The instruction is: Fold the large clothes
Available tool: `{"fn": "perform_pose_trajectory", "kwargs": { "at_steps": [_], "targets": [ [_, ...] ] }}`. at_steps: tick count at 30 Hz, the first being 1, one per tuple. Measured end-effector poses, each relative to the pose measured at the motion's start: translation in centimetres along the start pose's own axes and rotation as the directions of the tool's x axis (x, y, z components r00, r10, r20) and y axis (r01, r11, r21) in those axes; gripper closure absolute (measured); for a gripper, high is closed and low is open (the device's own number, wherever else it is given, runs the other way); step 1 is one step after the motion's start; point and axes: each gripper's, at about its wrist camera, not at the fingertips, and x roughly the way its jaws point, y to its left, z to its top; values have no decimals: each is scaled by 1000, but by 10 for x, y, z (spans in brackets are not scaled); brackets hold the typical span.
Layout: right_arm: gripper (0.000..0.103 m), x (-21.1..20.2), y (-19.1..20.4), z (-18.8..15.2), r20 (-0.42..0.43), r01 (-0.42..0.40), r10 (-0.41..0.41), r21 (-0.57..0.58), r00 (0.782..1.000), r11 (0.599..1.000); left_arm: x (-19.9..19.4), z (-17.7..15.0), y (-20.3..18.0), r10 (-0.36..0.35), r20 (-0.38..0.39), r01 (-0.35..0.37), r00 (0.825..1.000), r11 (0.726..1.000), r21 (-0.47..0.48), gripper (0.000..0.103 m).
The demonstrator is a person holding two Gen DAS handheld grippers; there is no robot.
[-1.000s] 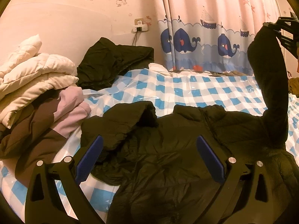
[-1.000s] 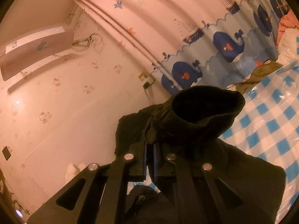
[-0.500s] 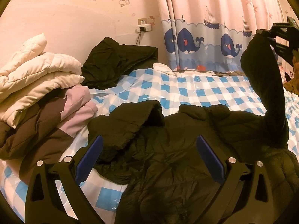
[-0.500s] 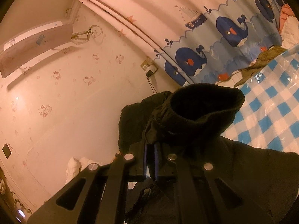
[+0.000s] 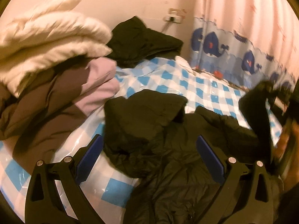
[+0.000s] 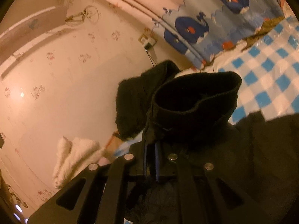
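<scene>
A black jacket [image 5: 168, 149] lies spread on the blue-checked sheet [image 5: 196, 82], its body under and between the wide-open jaws of the left gripper [image 5: 149, 155], which grip nothing. One sleeve [image 6: 196, 102] is raised at the right, its cuff pinched just beyond the closed jaws of the right gripper [image 6: 150, 160]. A pile of clothes [image 5: 46, 65] sits to the left, a whale curtain [image 5: 233, 46] behind
</scene>
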Motion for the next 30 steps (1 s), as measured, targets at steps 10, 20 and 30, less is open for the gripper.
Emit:
{"fn": "perform_pose_trajectory", "kwargs": {
  "at_steps": [10,20,30],
  "targets": [
    [94,72,6,-87,-178,161,-207,-241,962,957,13,2,24,-20,-46,15,999,995,-103,7],
    [23,141,34,-159,-381,170,-534,-673,754,720,13,1,21,-28,-51,23,998,995,-94,7],
    [16,106,30,-122,-390,69,-292,-493,874,867,11,3,31,-28,-56,22,998,993,-118,7]
  ]
}}
